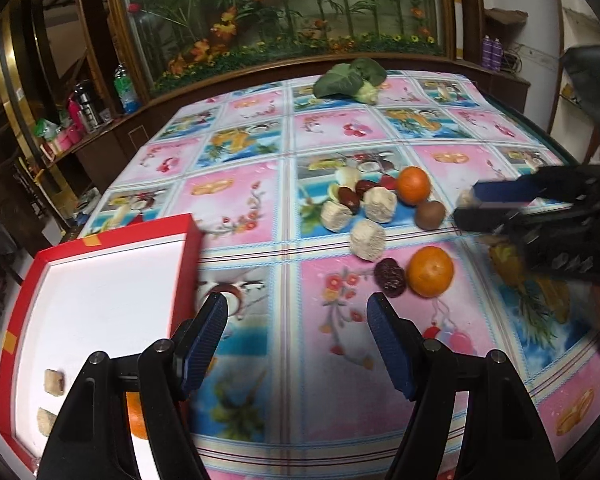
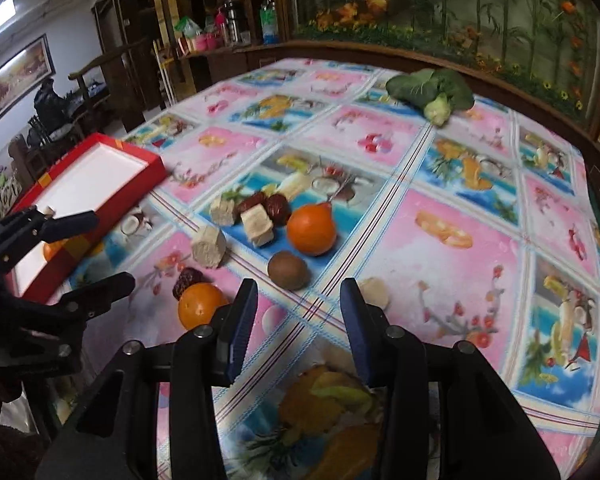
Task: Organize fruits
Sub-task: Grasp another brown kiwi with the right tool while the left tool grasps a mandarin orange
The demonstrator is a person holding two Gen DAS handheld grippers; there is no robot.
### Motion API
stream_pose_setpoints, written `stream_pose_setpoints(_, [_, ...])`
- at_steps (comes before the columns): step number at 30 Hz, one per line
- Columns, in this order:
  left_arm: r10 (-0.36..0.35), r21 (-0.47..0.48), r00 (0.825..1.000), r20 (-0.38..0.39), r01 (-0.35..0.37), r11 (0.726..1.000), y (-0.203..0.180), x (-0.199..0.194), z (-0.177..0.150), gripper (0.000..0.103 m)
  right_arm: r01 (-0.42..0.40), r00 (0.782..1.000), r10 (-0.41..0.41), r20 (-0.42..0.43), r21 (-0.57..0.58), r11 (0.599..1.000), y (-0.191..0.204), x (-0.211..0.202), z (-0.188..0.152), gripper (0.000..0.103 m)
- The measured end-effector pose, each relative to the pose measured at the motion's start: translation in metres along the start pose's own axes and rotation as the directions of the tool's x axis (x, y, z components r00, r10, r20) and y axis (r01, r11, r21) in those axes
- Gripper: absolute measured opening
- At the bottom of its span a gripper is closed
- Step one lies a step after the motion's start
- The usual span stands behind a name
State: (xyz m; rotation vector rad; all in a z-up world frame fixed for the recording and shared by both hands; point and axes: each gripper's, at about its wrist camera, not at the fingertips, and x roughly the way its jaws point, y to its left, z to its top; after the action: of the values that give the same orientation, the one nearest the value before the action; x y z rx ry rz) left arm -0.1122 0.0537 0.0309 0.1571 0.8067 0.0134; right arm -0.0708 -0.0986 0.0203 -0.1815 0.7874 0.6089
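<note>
Spread wide, the left gripper (image 1: 296, 312) hangs empty over the worktop (image 1: 260, 360), beside the red box (image 1: 100, 240) that holds two pale chunks (image 1: 54, 380) and an orange (image 1: 134, 416). Just ahead lie a near orange (image 1: 431, 271) touching a red date (image 1: 390, 276). Beyond sit a far orange (image 1: 413, 185), a kiwi (image 1: 430, 215) and more pale pieces. Also spread and empty, the right gripper (image 2: 300, 300) points at the kiwi. No readable writing shows anywhere.
</note>
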Motion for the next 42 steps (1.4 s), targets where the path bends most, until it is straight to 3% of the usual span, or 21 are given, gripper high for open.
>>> stream_pose_setpoints(5, [-0.052,0.012,0.999,0.002,0.052,0.999,-0.008,-0.001,0.000,0.072,0.007,0.999,-0.008,0.031,0.030,1.000,0.000,0.008,0.003,0.041])
stream_pose_setpoints(12, [-0.128,0.021,0.992,0.011,0.128,0.992,-0.017,-0.003,0.009,0.072,-0.034,0.999,0.036,-0.016,0.068,0.997,0.001,0.027,0.007,0.027])
stream_pose_setpoints(18, [-0.189,0.027,0.982,0.000,0.189,0.982,-0.025,-0.001,0.019,0.072,-0.038,0.999,0.040,-0.021,0.096,0.995,-0.006,0.025,0.007,0.027])
stream_pose_setpoints(22, [-0.224,0.061,0.974,-0.016,0.225,0.972,-0.035,0.004,0.024,0.071,-0.028,1.000,0.030,-0.010,0.176,0.984,-0.028,0.014,0.012,0.027])
stream_pose_setpoints(27, [-0.264,0.112,0.964,-0.042,0.267,0.957,-0.052,0.013,0.030,0.053,-0.031,0.999,0.027,0.021,0.280,0.959,-0.056,-0.001,0.014,0.027])
stream_pose_setpoints(34, [-0.290,0.153,0.953,-0.089,0.301,0.941,-0.059,0.033,0.033,0.049,-0.046,0.999,0.042,0.019,0.293,0.955,-0.056,-0.002,0.014,0.027])
stream_pose_setpoints(42, [-0.302,0.236,0.949,-0.088,0.315,0.919,-0.067,0.029,0.025,0.043,-0.048,0.999,0.044,0.019,0.292,0.955,-0.054,-0.002,0.014,0.027])
